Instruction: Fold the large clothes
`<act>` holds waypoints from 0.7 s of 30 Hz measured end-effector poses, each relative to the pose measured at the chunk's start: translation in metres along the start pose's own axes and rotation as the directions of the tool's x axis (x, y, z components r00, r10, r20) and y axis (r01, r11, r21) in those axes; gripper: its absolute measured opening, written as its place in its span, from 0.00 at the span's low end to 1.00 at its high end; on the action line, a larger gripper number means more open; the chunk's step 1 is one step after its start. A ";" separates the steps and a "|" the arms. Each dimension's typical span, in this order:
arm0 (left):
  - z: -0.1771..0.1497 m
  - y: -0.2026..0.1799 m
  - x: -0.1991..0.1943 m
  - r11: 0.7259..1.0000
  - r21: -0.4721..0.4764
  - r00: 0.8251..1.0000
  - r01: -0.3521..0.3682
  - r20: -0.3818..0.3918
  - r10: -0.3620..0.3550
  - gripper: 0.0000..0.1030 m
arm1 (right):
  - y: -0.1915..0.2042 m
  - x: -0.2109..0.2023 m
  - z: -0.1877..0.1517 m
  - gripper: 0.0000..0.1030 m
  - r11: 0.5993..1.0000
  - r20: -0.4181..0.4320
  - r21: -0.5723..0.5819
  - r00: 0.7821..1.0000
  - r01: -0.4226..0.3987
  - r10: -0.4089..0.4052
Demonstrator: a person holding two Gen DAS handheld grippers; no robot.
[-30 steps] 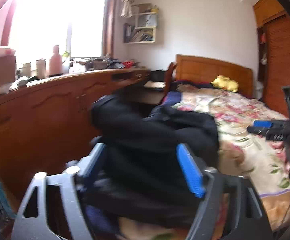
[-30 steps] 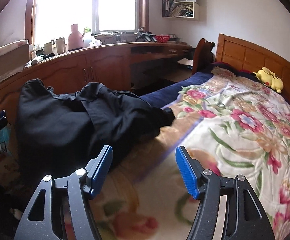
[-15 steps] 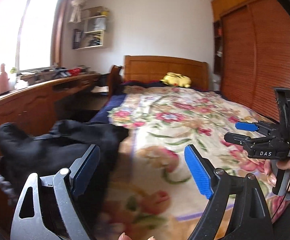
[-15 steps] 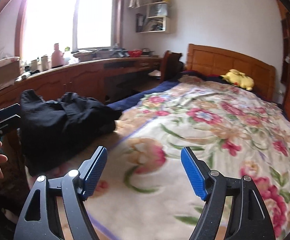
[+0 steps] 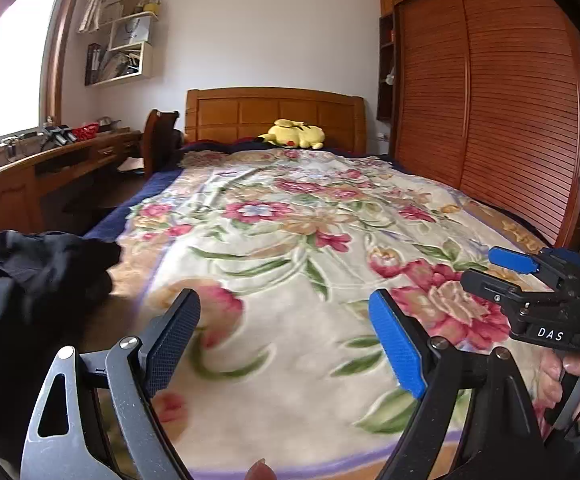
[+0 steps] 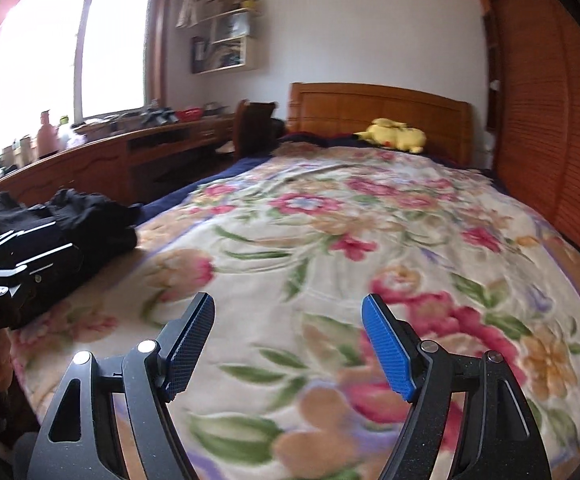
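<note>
A crumpled black garment (image 5: 42,264) lies in a heap on the near left corner of the bed, also seen in the right wrist view (image 6: 82,216). My left gripper (image 5: 286,312) stands open over the floral bedspread (image 5: 290,220), to the right of the garment, with nothing between its fingers. My right gripper (image 6: 288,308) is open too, over the flowered cover (image 6: 370,220), with nothing held. Each gripper shows at the edge of the other's view: the right gripper (image 5: 530,280) in a hand, the left gripper (image 6: 10,272) in front of the garment.
A yellow plush toy (image 5: 296,134) lies by the wooden headboard (image 5: 274,112). Slatted wardrobe doors (image 5: 510,120) run along the bed's right side. A long wooden desk (image 6: 110,152) with bottles and clutter stands under the window on the left, a chair (image 6: 254,128) at its far end.
Both views have swung right, from the black garment to the open bedspread. The garment that filled the space between the left fingers now lies off to the left. Both pairs of jaws stand wider.
</note>
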State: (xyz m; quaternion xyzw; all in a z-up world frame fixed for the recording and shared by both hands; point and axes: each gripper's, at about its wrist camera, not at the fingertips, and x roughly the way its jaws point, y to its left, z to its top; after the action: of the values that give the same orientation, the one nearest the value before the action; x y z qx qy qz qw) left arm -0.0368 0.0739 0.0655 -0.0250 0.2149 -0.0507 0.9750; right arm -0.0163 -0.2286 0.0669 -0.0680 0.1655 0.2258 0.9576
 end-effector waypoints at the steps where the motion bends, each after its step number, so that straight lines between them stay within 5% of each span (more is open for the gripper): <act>1: -0.002 -0.006 0.004 1.000 -0.002 1.000 0.007 0.000 -0.007 0.84 | -0.004 -0.003 -0.003 0.76 1.000 0.009 0.004 1.000 0.020 -0.020; 10: -0.022 -0.049 0.036 1.000 0.027 1.000 0.009 -0.022 -0.008 0.84 | -0.012 -0.004 -0.035 0.76 0.990 0.059 0.036 0.988 0.138 -0.140; 21: -0.029 -0.057 0.036 0.999 0.033 1.000 0.018 -0.009 -0.018 0.84 | -0.016 -0.006 -0.043 0.76 0.986 0.045 0.071 0.987 0.149 -0.152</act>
State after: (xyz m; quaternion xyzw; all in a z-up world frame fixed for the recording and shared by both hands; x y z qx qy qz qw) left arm -0.0213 0.0130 0.0283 -0.0106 0.2181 -0.0630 0.9738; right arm -0.0260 -0.2539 0.0300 -0.0421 0.1434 0.1487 0.9775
